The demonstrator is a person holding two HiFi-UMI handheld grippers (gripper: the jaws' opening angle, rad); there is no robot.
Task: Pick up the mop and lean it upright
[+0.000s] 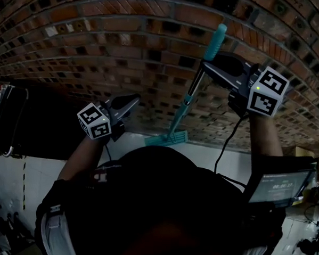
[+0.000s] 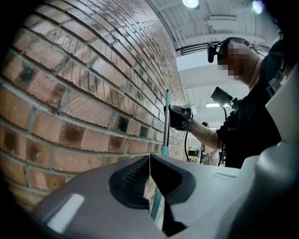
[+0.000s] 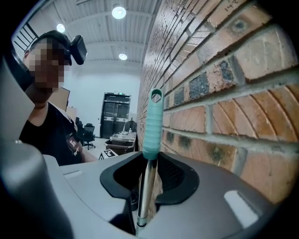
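Place: a large workshop or lab hall, indoors.
Wall: a long bare brick wall (image 3: 224,93) running far back.
Ceiling: a high white ceiling (image 3: 93,42) above the wall, with round lamps (image 3: 118,12).
Far end: a dark double door (image 3: 115,114) beside the wall, office chairs (image 3: 88,130) farther from it.
Floor: a pale, smooth floor (image 1: 201,153) at the wall's foot.

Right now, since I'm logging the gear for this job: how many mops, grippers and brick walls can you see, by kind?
Mop: 1
Grippers: 2 (left gripper, right gripper)
Brick wall: 1
Total: 4
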